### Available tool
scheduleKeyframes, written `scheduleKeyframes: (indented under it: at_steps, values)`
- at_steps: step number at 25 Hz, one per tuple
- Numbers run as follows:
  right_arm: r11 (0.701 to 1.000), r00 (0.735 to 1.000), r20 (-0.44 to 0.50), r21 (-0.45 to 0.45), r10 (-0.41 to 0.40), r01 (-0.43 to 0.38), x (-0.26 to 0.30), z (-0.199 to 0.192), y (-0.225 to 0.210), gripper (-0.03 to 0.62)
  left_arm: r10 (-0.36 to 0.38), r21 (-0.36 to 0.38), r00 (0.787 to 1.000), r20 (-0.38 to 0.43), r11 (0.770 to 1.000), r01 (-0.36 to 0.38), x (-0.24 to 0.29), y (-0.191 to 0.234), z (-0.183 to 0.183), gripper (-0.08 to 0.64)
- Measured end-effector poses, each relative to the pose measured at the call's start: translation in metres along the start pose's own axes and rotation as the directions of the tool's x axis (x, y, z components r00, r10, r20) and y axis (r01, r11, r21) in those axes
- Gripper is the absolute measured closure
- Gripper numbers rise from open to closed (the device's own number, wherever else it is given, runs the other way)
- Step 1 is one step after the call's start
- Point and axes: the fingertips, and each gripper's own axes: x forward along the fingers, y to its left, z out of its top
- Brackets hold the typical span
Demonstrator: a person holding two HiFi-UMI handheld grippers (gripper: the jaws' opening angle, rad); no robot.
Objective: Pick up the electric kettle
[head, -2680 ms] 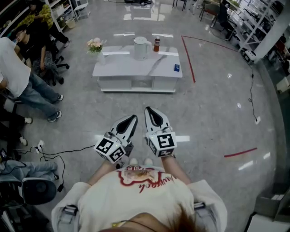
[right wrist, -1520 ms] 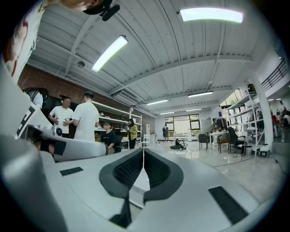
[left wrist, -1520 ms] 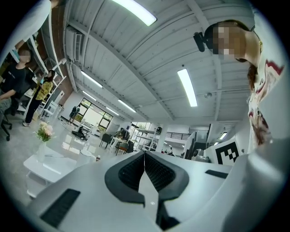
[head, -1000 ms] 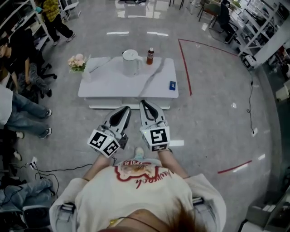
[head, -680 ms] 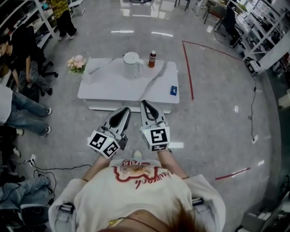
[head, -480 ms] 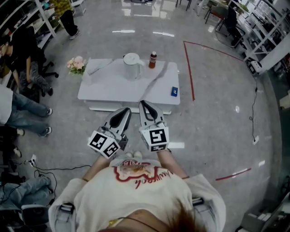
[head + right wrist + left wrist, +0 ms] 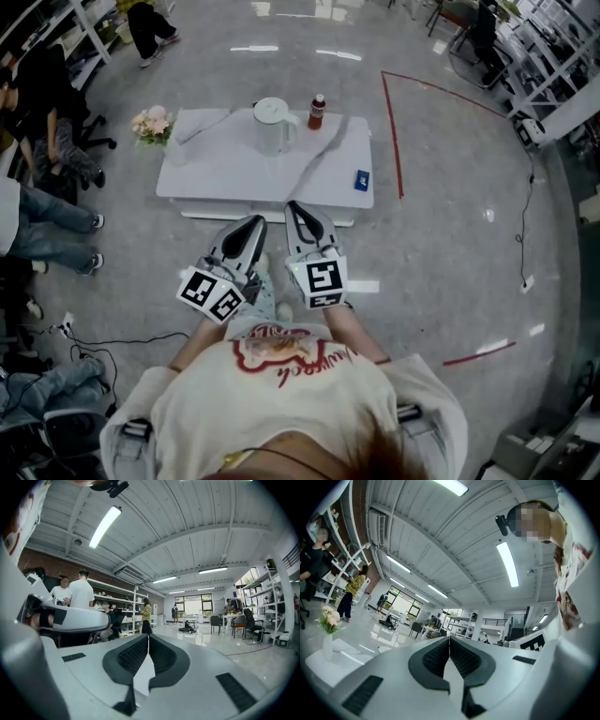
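You hold both claws side by side before your chest, the left claw [image 7: 251,225] and right claw [image 7: 296,208] each pressed together on nothing, pointing toward the low white surface [image 7: 234,173]. The electric kettle [image 7: 272,125] stands upright near its far edge, a bottle [image 7: 318,111] to its right.

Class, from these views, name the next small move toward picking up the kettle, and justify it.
Probably open the right gripper: its jaws are shut and empty, and the kettle stands far across the table, its handle apparently on that gripper's side.
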Motion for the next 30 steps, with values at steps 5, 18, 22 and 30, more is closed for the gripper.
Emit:
scheduleKeyframes:
  at_steps: [5,18,22,30]
  values:
    - [1.000,1.000,0.001,-0.021,-0.009,0.009,0.036,-0.003,-0.013,0.575,-0.002,-0.015,1.000,0.011,1.000,0.002,0.021,0.034,0.004,0.548]
    - [0.997,0.997,0.018,-0.016,-0.070,0.070,0.210,0.022,-0.079,0.575,-0.086,-0.019,0.996,-0.007,0.996,0.086,0.142,0.175,0.045,0.548]
    - [0.996,0.996,0.011,-0.004,-0.085,0.086,0.263,0.029,-0.094,0.575,-0.124,-0.014,0.992,-0.023,0.992,0.124,0.174,0.214,0.062,0.548]
    - [0.991,0.991,0.004,0.007,-0.133,0.133,0.328,0.025,-0.110,0.575,-0.128,-0.022,0.991,-0.043,0.992,0.127,0.205,0.281,0.074,0.548]
